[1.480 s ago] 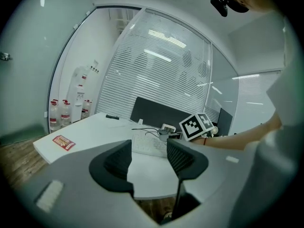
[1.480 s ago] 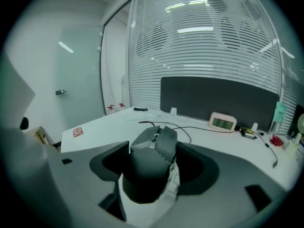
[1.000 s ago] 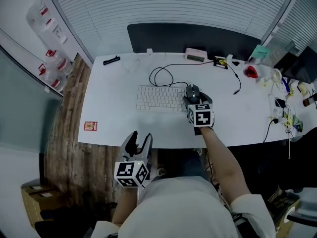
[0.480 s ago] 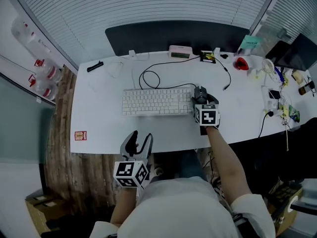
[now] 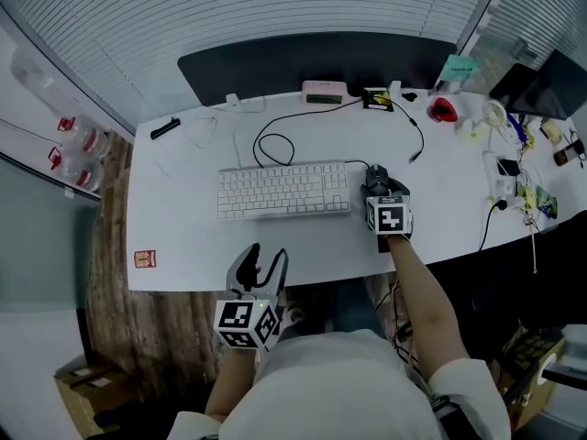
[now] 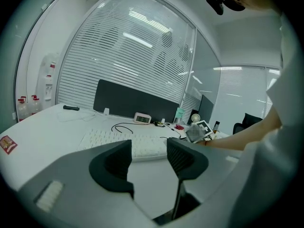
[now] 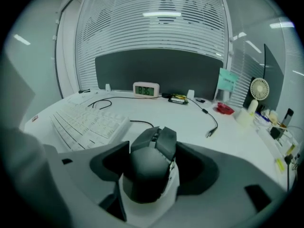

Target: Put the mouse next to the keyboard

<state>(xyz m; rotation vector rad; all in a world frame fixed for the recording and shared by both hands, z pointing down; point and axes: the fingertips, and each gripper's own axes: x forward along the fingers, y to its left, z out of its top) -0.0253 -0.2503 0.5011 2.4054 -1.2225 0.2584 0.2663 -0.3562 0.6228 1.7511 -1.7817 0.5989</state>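
The black mouse (image 5: 376, 173) sits between the jaws of my right gripper (image 5: 377, 184), just off the right end of the white keyboard (image 5: 284, 191) on the white desk (image 5: 183, 236). In the right gripper view the mouse (image 7: 151, 163) fills the gap of the right gripper (image 7: 154, 156), whose jaws are shut on its sides, and the keyboard (image 7: 88, 122) lies to the left. Whether the mouse rests on the desk or hangs just above it I cannot tell. My left gripper (image 5: 261, 266) hangs before the desk's front edge, open and empty. The left gripper (image 6: 148, 158) looks towards the keyboard (image 6: 128, 144).
A black cable (image 5: 275, 140) loops behind the keyboard. At the back edge stand a small clock (image 5: 323, 92) and a dark partition (image 5: 312, 58). A loose plug lead (image 5: 417, 145), a red object (image 5: 443, 110) and a small fan (image 5: 495, 110) lie to the right. A black pen (image 5: 165, 128) and a red card (image 5: 144, 258) are on the left.
My right gripper has carried the mouse to the right, from over the keyboard's right end to a spot just beside it. The left gripper has stayed where it was.
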